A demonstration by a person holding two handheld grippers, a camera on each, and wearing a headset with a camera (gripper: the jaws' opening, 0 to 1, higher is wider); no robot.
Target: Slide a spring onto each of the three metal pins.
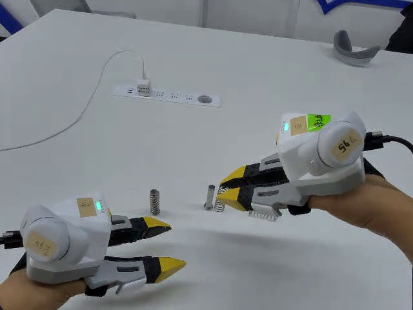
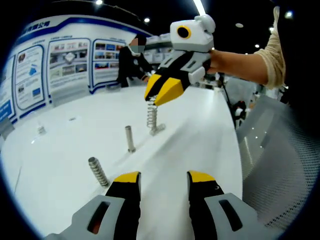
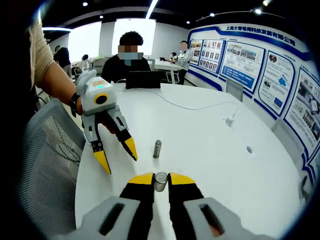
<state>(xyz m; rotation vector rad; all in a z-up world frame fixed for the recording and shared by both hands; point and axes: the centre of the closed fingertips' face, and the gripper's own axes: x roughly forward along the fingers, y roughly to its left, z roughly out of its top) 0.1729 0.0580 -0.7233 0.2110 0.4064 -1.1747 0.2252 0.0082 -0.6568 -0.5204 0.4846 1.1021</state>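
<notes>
My right gripper [image 1: 223, 194] is pressed onto a spring [image 3: 160, 181], pinching its upper end. The spring leans, with its foot down at the white surface [image 1: 258, 77], just beside a bare pin [image 1: 210, 197]. Further left stands a pin with a spring on it [image 1: 154, 201]. My left gripper [image 1: 175, 244] hovers near it, jaws spread.

A round tan sticker [image 1: 346, 146] on the body of the right tool [image 1: 226, 190] bears handwriting that looks like "56", followed by one mark that cannot be made out. The green label [image 1: 318, 120] near it carries dark print too small to read. The left tool [image 1: 169, 244] has a tan sticker [image 1: 40, 245] with scrawled, unclear digits. The wall boards [image 3: 243, 59] show Chinese headings, too small to read.
</notes>
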